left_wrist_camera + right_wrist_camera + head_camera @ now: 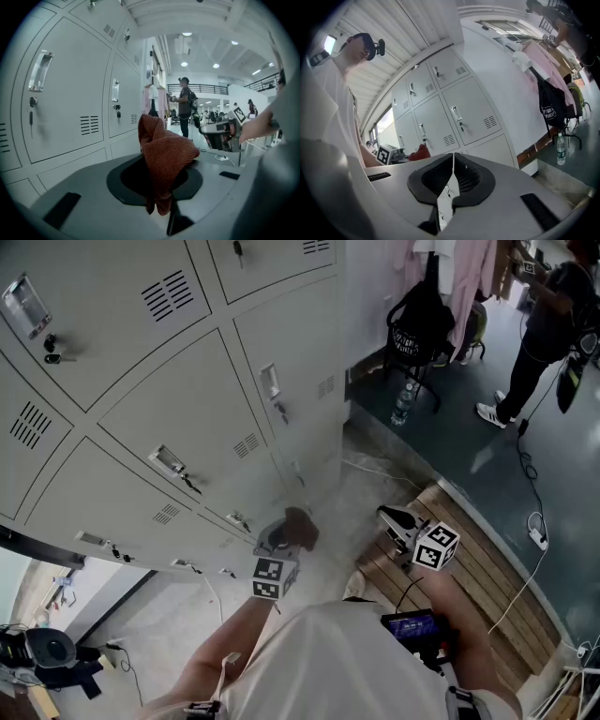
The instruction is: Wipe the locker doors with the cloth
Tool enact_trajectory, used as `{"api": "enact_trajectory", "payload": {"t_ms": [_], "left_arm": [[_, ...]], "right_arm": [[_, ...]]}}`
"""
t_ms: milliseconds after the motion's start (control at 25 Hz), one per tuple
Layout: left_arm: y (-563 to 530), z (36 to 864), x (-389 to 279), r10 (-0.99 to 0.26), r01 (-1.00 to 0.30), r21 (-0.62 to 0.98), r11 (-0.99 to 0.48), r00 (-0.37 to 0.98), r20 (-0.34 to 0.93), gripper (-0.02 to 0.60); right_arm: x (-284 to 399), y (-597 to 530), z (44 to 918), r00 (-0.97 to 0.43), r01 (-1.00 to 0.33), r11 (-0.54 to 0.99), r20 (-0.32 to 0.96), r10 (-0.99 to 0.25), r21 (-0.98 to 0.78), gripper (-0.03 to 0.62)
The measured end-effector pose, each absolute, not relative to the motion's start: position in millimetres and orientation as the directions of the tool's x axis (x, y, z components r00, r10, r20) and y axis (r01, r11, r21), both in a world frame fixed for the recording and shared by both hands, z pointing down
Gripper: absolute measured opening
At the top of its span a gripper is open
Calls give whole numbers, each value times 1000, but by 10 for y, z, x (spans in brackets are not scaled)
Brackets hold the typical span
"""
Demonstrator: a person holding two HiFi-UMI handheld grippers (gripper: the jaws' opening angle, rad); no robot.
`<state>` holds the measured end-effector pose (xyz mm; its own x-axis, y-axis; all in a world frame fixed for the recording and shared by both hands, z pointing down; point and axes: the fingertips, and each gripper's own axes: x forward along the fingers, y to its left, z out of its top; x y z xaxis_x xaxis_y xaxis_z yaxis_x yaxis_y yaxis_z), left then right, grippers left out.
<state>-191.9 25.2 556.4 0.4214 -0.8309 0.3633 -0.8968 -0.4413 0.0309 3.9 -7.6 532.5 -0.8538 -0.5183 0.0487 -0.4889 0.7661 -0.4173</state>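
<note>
Cloth (165,157) is clamped in the left gripper (281,540), bunched up and poking out past the tips. The locker doors (178,418) are close on its left, and it doesn't look like it's touching them. Right gripper (452,176) sits on the far side from the doors with its jaws closed on nothing, so I'd guess the left one just needs to swing left onto a lower door.

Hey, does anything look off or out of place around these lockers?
Nothing looks damaged or spilled. The locker doors in view are shut. The only loose bits are a bottle standing on the floor by the chair and a cable trailing across it. The cloth is bunched in the left gripper.
</note>
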Motion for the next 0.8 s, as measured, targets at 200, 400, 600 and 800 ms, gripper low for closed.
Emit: {"api": "enact_trajectory", "payload": {"t_ms": [200,400,600,800], "left_arm": [[-421,5464,-1708,-887,-945,35,-326,318,334,72],[-860,5477,-1887,-906,-982,35,-188,187,381,72],[-1318,5542,-2248,-914,-997,78,-23,53,402,72],[-1823,5601,-2517,-912,-995,50,89,-61,406,72]], "right_arm": [[415,-574,5286,-874,-463,789,61,-481,-405,18],[620,-991,5280,-879,-437,787,24,-475,-436,18],[605,-1288,5398,-879,-422,768,11,-476,-481,18],[512,-1527,5450,-902,-398,786,47,-429,-473,18]]}}
